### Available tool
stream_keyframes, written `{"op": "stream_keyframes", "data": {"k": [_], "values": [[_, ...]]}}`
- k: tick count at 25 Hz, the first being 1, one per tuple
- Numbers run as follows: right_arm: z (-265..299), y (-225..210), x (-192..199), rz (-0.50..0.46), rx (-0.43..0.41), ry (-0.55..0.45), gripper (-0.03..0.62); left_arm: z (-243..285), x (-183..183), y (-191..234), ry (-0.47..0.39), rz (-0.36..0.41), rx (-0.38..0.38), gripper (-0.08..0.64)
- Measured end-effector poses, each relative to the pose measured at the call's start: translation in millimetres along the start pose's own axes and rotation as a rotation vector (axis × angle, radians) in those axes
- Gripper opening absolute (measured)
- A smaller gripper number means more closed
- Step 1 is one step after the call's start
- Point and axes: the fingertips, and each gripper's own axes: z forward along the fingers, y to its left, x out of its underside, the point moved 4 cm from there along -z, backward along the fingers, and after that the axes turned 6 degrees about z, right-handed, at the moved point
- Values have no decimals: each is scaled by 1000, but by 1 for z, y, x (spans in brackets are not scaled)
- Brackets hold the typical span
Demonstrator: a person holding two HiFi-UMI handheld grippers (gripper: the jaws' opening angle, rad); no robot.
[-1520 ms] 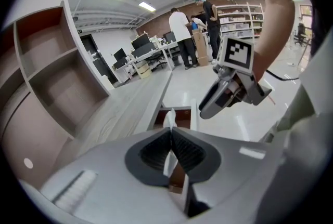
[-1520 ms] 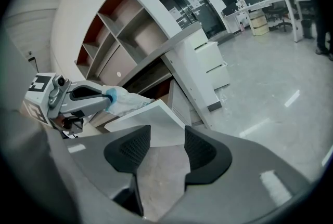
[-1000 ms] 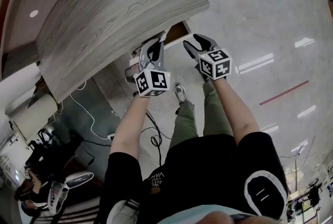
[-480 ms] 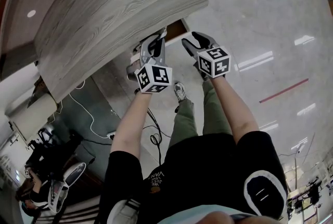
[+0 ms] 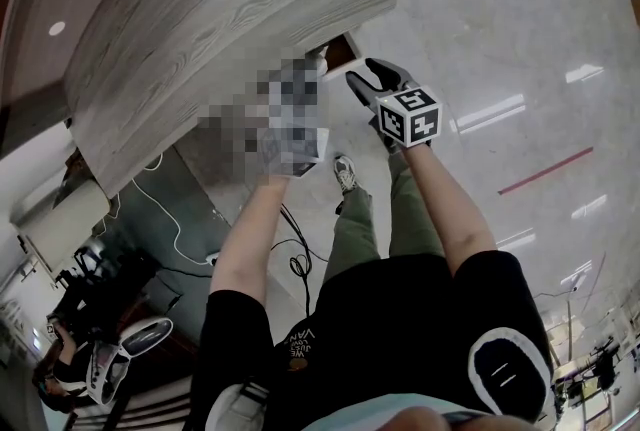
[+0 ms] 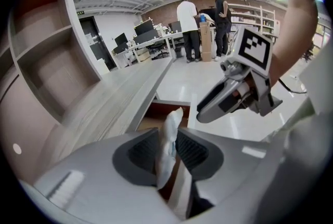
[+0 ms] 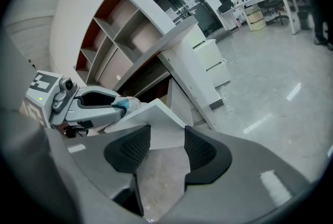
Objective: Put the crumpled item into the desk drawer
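Observation:
The crumpled item point(image 6: 167, 147) is a flattened white wad with a blue spot. It stands upright between the pads of my left gripper point(image 6: 166, 137), whose jaws are opening; the wad leans loosely between them. Just beyond the tips lies the open desk drawer point(image 6: 165, 112), brown inside, under the grey wood desk top point(image 6: 119, 103). My right gripper point(image 7: 166, 150) is open and empty, hovering to the right of the left one, near the drawer's white front point(image 7: 151, 119). In the head view a mosaic patch covers the left gripper; the right gripper point(image 5: 385, 94) shows beside the drawer point(image 5: 340, 51).
A tall open shelf unit point(image 6: 47, 56) rises behind the desk. A white drawer cabinet point(image 7: 205, 62) stands further along. Cables point(image 5: 292, 264) trail on the glossy floor by my shoe point(image 5: 346, 179). People point(image 6: 200, 10) stand by desks far off.
Both grippers have crept slightly up toward the desk edge and the drawer. The left gripper is now hidden by a mosaic patch in the head view.

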Motion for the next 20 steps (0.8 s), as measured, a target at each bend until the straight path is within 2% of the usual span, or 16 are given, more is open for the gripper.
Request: {"op": "stream_keyframes", "data": {"k": [8, 20], "values": [[0, 1, 0, 5, 4, -3, 181, -12, 0, -6, -18, 3, 11, 141], [-1, 0, 0, 10, 12, -4, 181, -27, -6, -26, -60, 22, 52, 141]]}}
